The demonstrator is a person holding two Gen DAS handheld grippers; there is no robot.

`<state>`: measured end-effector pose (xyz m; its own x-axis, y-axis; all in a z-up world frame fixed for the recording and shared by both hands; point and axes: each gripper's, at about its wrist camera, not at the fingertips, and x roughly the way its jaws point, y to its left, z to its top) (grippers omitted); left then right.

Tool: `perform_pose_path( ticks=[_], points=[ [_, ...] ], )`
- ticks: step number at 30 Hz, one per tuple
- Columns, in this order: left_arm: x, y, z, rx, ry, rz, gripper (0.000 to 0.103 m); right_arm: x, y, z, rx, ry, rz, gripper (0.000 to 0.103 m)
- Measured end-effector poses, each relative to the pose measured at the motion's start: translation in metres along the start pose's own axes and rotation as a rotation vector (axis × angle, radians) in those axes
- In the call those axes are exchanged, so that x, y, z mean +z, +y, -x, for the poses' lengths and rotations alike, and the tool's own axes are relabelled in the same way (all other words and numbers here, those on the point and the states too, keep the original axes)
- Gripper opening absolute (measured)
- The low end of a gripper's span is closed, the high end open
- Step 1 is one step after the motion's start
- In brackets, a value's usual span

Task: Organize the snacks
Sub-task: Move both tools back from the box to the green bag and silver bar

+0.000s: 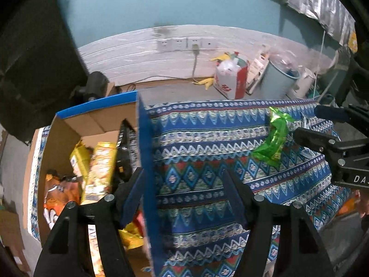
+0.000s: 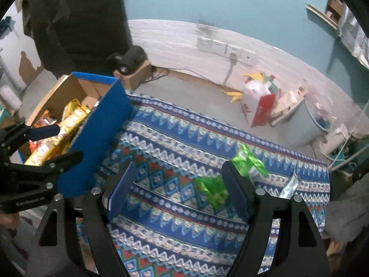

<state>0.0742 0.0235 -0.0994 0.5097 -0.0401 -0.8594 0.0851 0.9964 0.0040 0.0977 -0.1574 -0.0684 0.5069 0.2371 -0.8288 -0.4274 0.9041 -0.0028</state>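
The snacks go into an open cardboard box (image 1: 69,138) with blue outer walls, standing at the left end of a worktop covered by a patterned cloth (image 1: 207,161). The box already contains several packets, among them a yellow packet (image 1: 101,168) standing on end and an orange packet (image 1: 57,191) low in the box.

One green packet (image 2: 214,189) lies flat on the cloth, well apart from the box. A silver packet (image 2: 289,187) lies just beyond it, toward the right edge of the worktop.

Tool state:
- The left tool (image 1: 184,198) hangs above the right wall of the box, one finger over the box interior and the other over the cloth. Its jaws stand moderately wide and nothing is between them.
- The right tool (image 2: 180,184) points down at the cloth with jaws wide and empty. The green packet lies beside its right finger (image 2: 237,189), which partly hides the packet.

Step in hand, as a judgement: collection of the remaining loose packets, with the green packet as the likely next item.

Requirements for the next move: shift the right tool toward the green packet so that both fingers straddle it, lower the fingers to the cloth, and close on the packet's crinkled body without catching the cloth. The film looks thin and slippery, so a firm pinch is advisable.
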Motion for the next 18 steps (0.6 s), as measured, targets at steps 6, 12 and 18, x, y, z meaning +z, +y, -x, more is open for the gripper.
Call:
perform_pose_path(
  ticks=[6,12,18],
  points=[
    [0.009,-0.027,-0.007,-0.020,0.005,-0.034,0.072,-0.013,-0.032,0.003,-0.025,0.007,-0.044,0.077],
    [0.018,-0.058,-0.015,-0.031,0.009,-0.085,0.074,-0.028,-0.068,0.002,-0.052,0.019,-0.100,0.078],
    [0.027,-0.089,-0.028,-0.055,0.020,-0.115,0.075,-0.041,-0.102,-0.002,-0.073,0.036,-0.164,0.078]
  ],
)
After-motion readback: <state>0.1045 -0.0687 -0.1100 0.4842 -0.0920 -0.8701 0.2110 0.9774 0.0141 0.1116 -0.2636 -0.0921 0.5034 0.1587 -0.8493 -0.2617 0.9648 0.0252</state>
